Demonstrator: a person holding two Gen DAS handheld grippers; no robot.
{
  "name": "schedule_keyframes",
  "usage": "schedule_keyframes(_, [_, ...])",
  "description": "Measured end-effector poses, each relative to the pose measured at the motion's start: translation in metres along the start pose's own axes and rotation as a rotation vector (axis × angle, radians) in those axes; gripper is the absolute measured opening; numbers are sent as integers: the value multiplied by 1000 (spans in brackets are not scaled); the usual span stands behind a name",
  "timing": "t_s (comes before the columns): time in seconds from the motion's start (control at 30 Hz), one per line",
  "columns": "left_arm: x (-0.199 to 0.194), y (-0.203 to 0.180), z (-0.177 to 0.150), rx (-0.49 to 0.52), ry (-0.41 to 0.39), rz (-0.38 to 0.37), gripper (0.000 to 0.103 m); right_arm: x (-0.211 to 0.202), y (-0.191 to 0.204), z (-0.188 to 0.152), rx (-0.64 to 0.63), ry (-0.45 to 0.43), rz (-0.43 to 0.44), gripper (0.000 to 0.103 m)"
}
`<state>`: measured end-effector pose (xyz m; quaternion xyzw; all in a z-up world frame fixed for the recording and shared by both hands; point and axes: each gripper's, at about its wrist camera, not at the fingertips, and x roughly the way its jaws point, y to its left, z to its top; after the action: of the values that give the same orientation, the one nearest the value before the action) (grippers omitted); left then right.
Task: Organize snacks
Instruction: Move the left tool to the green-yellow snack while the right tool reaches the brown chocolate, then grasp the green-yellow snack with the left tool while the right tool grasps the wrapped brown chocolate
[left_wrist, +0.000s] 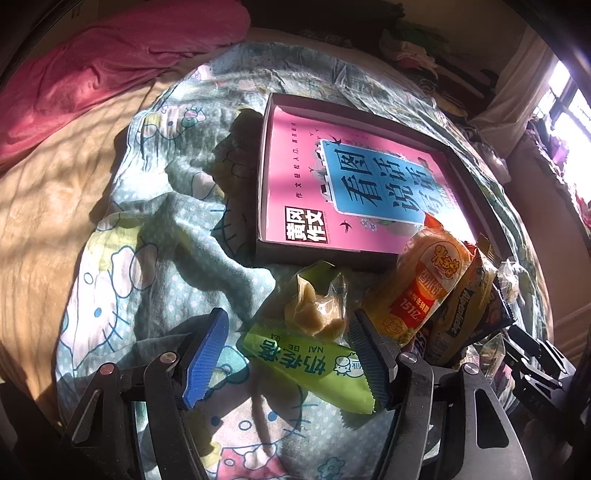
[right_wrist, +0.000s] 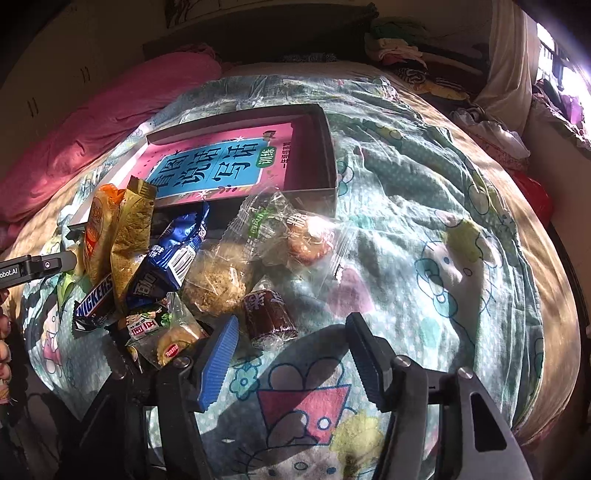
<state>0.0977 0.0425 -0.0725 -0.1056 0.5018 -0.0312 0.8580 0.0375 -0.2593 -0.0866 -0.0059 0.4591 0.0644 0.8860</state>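
Note:
A pile of wrapped snacks lies on a cartoon-print blanket in front of a shallow cardboard box (left_wrist: 476, 181) (right_wrist: 328, 155) holding a pink book (left_wrist: 332, 173) (right_wrist: 221, 162). My left gripper (left_wrist: 288, 354) is open, its jaws on either side of a green packet (left_wrist: 306, 365), with a clear-wrapped pastry (left_wrist: 317, 306) just beyond. An orange packet (left_wrist: 421, 288) (right_wrist: 98, 229) leans on the box. My right gripper (right_wrist: 291, 354) is open and empty, just short of a dark brown wrapped cake (right_wrist: 267, 314). A Snickers bar (right_wrist: 94, 299), a blue packet (right_wrist: 173, 254) and a gold packet (right_wrist: 133, 236) lie to its left.
The blanket (right_wrist: 424, 221) covers a bed with a beige sheet (left_wrist: 55, 177) and a pink pillow (left_wrist: 110, 62). Clothes are heaped along the far side (right_wrist: 399, 48). A bright window (left_wrist: 569, 103) is at right. The left gripper's body (right_wrist: 33, 266) shows at the right view's left edge.

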Motion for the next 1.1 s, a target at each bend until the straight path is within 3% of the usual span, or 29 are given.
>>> schedule_keyframes(0.07, [5, -1, 1, 9, 13, -19, 60, 4, 2, 1, -18, 5, 6, 50])
schedule_keyframes(0.33, [13, -2, 3, 35, 23, -45, 55, 12, 7, 5, -66, 0, 43, 29])
schedule_keyframes(0.6, [26, 2, 5, 13, 32, -74, 51, 16, 4, 3, -51, 17, 80, 28])
schedule_keyframes(0.7, [24, 7, 5, -5, 22, -100, 47, 11, 0, 3, -31, 1, 104, 28])
schedule_keyframes(0.77, [22, 10, 5, -19, 14, -128, 37, 8, -1, 3, -19, -13, 115, 28])
schedule_keyframes(1.1, [-4, 16, 4, -41, -36, -191, 33, -21, -7, 6, 29, -103, 161, 28])
